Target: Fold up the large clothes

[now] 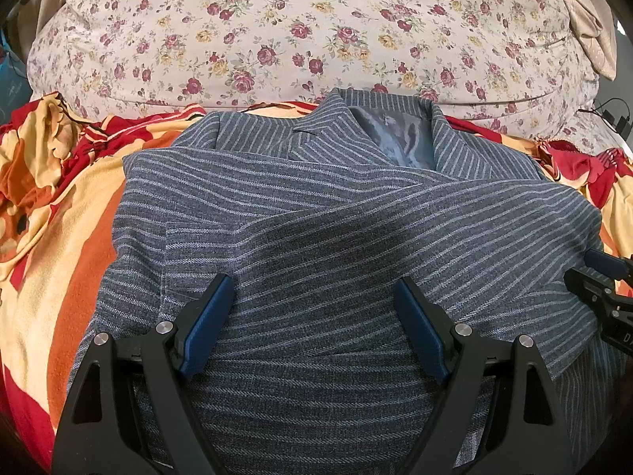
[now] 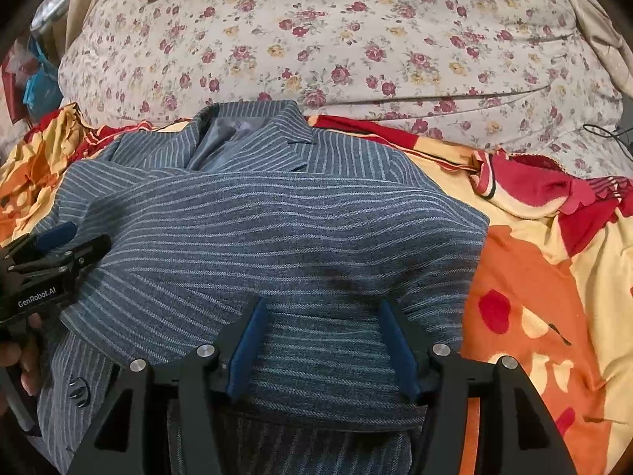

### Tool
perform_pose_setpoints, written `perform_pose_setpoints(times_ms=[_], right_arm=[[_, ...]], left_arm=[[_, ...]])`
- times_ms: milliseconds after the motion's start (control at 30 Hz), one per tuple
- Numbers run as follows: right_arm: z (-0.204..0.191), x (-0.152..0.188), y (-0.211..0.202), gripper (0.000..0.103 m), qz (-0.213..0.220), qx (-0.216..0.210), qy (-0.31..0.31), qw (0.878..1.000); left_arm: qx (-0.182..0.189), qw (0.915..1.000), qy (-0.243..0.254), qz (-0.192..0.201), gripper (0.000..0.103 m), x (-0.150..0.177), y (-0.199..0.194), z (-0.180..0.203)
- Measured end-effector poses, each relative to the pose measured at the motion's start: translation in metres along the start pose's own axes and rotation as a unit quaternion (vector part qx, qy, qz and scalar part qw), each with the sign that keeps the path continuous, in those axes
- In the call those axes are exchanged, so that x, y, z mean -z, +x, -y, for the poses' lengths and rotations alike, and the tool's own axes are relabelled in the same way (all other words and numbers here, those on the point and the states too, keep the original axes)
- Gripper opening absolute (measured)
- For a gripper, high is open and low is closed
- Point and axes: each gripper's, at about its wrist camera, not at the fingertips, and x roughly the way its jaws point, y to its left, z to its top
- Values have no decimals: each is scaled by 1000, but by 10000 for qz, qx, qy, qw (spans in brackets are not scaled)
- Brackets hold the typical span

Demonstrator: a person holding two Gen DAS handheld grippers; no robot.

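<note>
Your grey-blue woollen jacket with pale pinstripes (image 1: 316, 213) lies on the bed, collar away from you, atop a soft fleece blanket printed in red, orange and cream (image 1: 71, 213). Both sleeves are folded across the chest, one overlapping the other. The herringbone weave is coarse; the shiny blue-grey lining (image 1: 395, 138) shows inside the open collar. A dark round button (image 2: 79, 386) sits on the jacket's lower front in the right wrist view.

Beyond the collar rises a puffy cream quilt with small maroon and yellow roses (image 1: 316, 27), cotton-like and smooth.

Your left gripper (image 1: 316, 318) hovers over the folded sleeves with its blue-padded fingers (image 1: 209, 324) spread wide, nothing between them. Your right gripper (image 2: 322, 336) sits above the sleeve fold near the jacket's right edge; its jaws are opening, pads clear of the cloth surface as far as can be seen, nothing pinched.

No containers are in view.
</note>
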Motion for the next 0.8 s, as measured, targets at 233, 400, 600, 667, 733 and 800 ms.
perform_pose_setpoints(times_ms=[233,400,600,667,733,800], right_arm=[[1,-2,-1,58,-78,-2,-1,10000],[13,-5,-24,58,239,-141,182,9994],[50,4,-67,58,676,-319,595,9954],[55,14,-76,58,673,-274,559,9958],[57,27,-86,58,632,-289,567,9960],[58,39,-97,58,693,-332,515,9957]], left_arm=[[93,9999,35,-19,83,0,0,-1],[239,9996,-139,50,81,-6,-15,-15],[-111,9979,-185,612,81,-6,-85,-61],[-301,9974,-74,650,81,8,-103,-76],[-505,9959,-76,748,81,31,-121,-97],[-530,9960,-148,704,81,50,-130,-116]])
